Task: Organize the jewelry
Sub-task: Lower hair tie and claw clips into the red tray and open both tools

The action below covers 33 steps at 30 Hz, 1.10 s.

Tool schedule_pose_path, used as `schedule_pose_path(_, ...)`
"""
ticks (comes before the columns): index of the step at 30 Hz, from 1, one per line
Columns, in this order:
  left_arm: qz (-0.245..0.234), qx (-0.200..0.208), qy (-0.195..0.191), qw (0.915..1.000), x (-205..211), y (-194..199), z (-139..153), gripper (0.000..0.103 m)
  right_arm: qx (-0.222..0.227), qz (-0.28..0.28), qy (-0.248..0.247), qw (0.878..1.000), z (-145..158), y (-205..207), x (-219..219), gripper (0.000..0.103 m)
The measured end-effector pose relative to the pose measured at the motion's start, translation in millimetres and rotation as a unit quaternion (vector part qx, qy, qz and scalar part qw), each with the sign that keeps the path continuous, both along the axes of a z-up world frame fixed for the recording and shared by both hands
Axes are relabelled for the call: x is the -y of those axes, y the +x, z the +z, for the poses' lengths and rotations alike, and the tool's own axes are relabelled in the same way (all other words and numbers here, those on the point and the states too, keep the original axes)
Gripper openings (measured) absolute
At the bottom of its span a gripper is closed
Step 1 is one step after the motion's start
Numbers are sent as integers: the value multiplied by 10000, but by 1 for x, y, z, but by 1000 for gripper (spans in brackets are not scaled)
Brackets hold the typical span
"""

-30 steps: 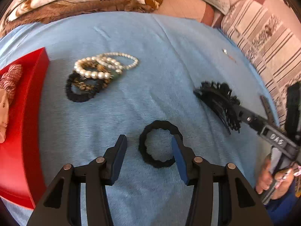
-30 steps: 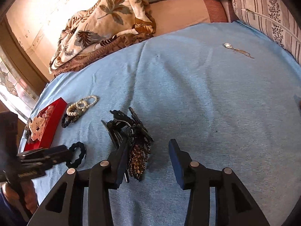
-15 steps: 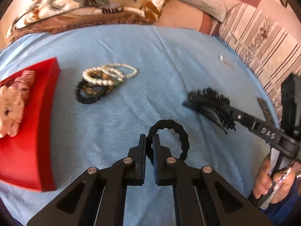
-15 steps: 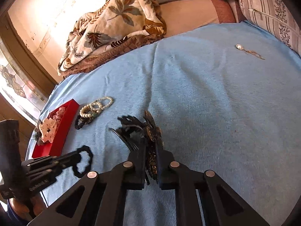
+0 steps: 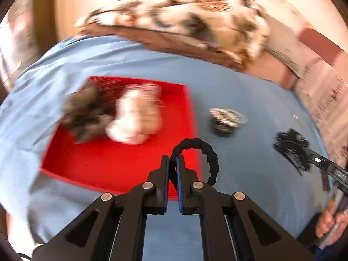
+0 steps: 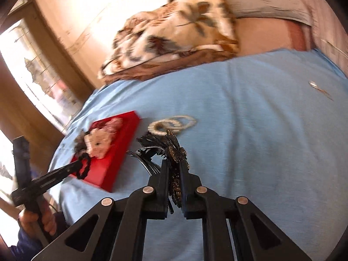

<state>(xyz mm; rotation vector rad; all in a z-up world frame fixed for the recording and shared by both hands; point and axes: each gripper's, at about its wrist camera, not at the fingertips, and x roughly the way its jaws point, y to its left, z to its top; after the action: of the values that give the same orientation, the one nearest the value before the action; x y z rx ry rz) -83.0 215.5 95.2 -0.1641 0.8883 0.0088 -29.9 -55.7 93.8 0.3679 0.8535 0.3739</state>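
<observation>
My left gripper [image 5: 172, 159] is shut on a black scrunchie [image 5: 208, 154] and holds it in the air over the right edge of the red tray [image 5: 121, 165]. The tray holds a white-and-pink ornament [image 5: 134, 117] and a dark fuzzy piece [image 5: 84, 113]. My right gripper [image 6: 175, 165] is shut on a black hair clip with a beaded flower [image 6: 174, 150], lifted off the blue sheet. It also shows in the left wrist view [image 5: 291, 150]. The tray [image 6: 117, 158] and the scrunchie [image 6: 83, 165] show in the right wrist view.
A pile of pearl and dark bracelets [image 5: 227, 119] lies on the blue sheet right of the tray, also in the right wrist view [image 6: 174, 125]. A small silver pendant [image 6: 319, 88] lies far right. A floral blanket [image 5: 184, 21] and pillows line the far side.
Both grippers have shut on their items and lifted them. The left has swung left with the scrunchie to the red tray; the right has turned left with the clip.
</observation>
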Motion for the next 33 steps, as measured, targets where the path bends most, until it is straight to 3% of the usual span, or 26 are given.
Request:
schedule_pose_path(11,1160,-350,531,9912,-97,12,-25,6,-11,1224,-221,9922,6,32,-146,10)
schedule_pose_path(19,1337,-224,401,9900,-118,16,-39,7,-371,1681,-407,9842,-31,54,-222,10)
schedule_pose_path(27,1343,290,123,9904,-126,5,-33,7,-441,1965,-551,9780,-46,51,-260,10)
schedule_pose_path(30,1312,507,64,9900,-125,0,-28,18,-359,2042,-649,9761,-44,47,-268,11)
schedule_pose_path(32,1344,670,63,9886,-125,-5,-25,37,-285,2062,-735,9753,-42,44,-270,11)
schedule_pose_path(33,1363,740,63,9879,-125,-7,-23,40,-250,2075,-789,9747,-41,43,-272,12)
